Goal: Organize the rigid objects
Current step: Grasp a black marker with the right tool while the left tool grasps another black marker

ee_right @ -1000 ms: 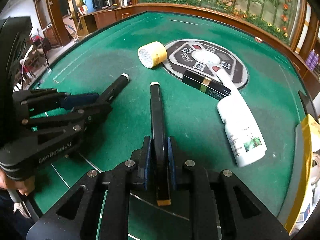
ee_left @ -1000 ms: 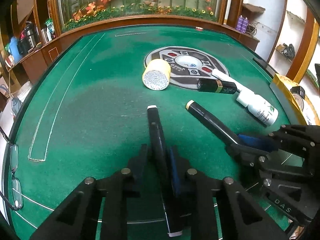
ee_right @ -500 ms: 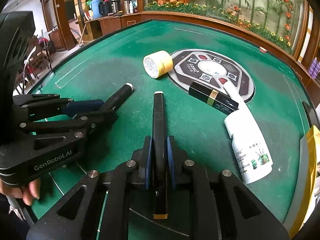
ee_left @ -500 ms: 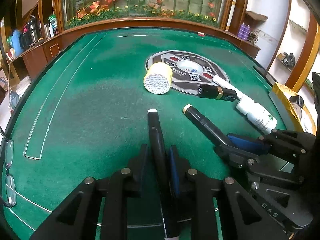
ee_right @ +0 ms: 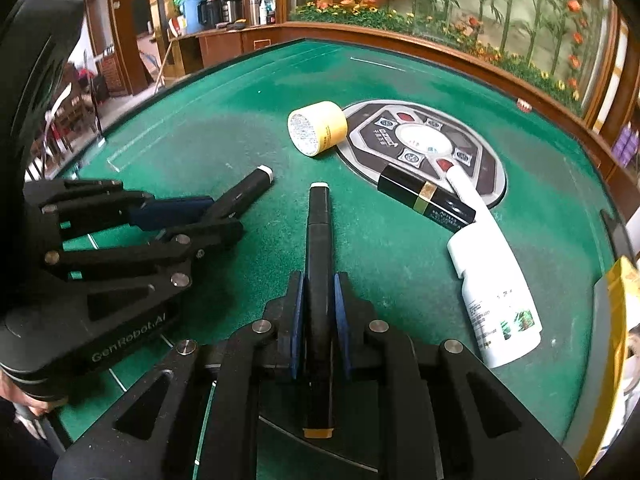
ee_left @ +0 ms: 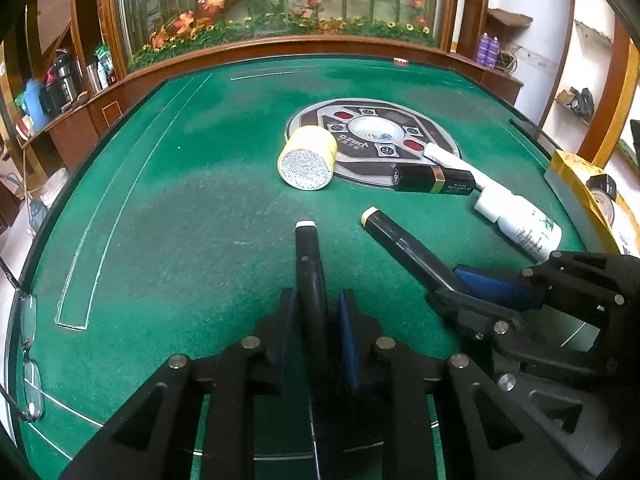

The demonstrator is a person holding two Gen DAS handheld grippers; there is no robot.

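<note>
Nothing has shifted: the left tongs (ee_left: 316, 316) and right tongs (ee_right: 318, 312) each stay clenched on a black pen near the desk's (ee_left: 180, 216) front edge; the yellow jar (ee_left: 308, 159), black tube (ee_left: 434, 178) and white bottle (ee_right: 496, 300) lie unsorted mid-desk.

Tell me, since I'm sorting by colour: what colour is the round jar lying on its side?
Yellow, its end face silvery with print; the jar shows best in the right wrist view.

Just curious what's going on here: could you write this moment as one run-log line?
left gripper: shut on black marker | right gripper: shut on second black marker | yellow jar, white bottle: lying on green table
</note>
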